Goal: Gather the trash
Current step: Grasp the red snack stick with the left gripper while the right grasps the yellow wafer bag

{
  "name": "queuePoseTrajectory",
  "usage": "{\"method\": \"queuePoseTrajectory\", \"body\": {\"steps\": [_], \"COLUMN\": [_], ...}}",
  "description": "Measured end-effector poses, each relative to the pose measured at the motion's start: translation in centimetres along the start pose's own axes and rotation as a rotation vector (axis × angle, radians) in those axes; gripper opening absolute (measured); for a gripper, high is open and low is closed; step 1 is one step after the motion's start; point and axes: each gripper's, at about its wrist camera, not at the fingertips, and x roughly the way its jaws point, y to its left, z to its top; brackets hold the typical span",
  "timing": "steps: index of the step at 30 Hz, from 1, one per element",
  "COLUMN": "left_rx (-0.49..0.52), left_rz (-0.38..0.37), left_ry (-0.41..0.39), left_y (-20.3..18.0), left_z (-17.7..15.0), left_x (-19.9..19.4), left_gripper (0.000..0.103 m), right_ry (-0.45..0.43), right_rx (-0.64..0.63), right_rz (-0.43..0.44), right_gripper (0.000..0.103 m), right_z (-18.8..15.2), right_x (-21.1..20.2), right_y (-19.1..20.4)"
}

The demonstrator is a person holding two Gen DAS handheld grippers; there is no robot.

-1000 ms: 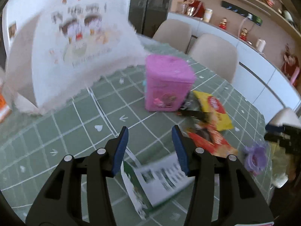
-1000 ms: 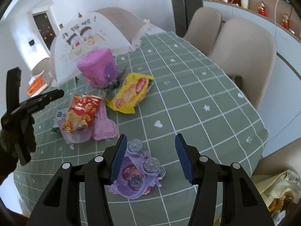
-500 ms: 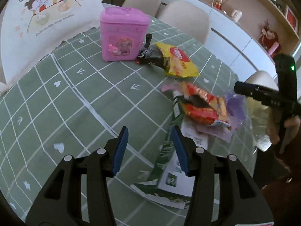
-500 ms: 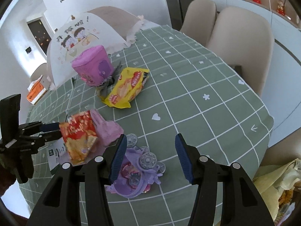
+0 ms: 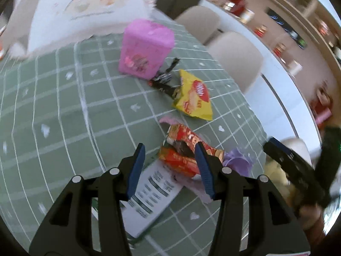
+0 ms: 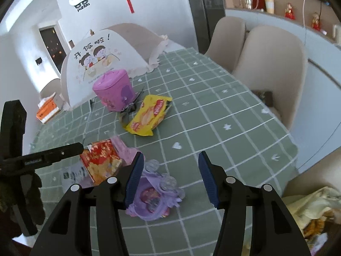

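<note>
With both the left gripper [image 5: 170, 166] and the right gripper [image 6: 169, 176] held spread and empty, the red snack wrapper [image 5: 187, 149] at lower centre risks being pinched together with the white leaflet [image 5: 149, 192] beneath it.

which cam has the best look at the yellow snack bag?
Right wrist view: the crinkled yellow foil snack bag lies sharp and unobstructed on the green checked tablecloth, its whole printed face showing. The left wrist view also shows the whole bag, but motion-blurred, with a black wrapper at its edge.
</note>
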Motion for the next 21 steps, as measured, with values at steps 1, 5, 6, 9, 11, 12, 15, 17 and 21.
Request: {"method": "queuePoseTrajectory", "body": {"steps": [1,5,6,9,11,12,15,17,21], "left_rx": [-0.018,-0.023,-0.052,-0.146,-0.182,-0.174,-0.120,-0.068,-0.016], "left_rz": [0.021,0.021,0.016,0.032,0.033,0.032,-0.027,-0.037,-0.035], "left_ry": [-0.008,-0.005,0.007,0.049,0.078,0.083,0.061,0.003,-0.088], "left_y": [-0.5,-1.6,-1.5,-1.1,-0.8,-0.9,-1.1,-0.9,0.7], "left_z": [-0.7,-2.1,-1.9,-1.0,-0.7,-0.6,-0.2,0.4,2.1], "left_x": [-0.3,-1.0,-0.6,1.1,2.1,2.3,1.1,-0.8,-4.2], "left_gripper": [0.046,0.046,0.046,0.046,0.044,0.028,0.013,0.012,0.012], "right_ry": [-0.002,0.002,0.006,0.016,0.007,0.002,-0.021,-0.035,-0.038], "right_rx": [-0.005,0.017,0.029,0.058,0.050,0.043,0.013,0.015,0.009], "right_rz": [-0.012,-0.035,-0.035,-0.040,-0.052,-0.057,-0.067,-0.045,0.009], "right_gripper": [0.051,0.051,0.051,0.051,0.051,0.051,0.051,0.051,0.051], "right_z": [-0.1,-1.3,-1.5,-2.0,-2.0,-1.9,-1.2,-0.3,1.9], "right_x": [-0.2,-1.3,-1.3,-1.5,-1.8,-1.9,-2.0,-1.4,1.1], "right_y": [-0.1,-1.4,-1.7,-2.3,-2.3,-2.2,-1.9,-1.6,0.0]}}
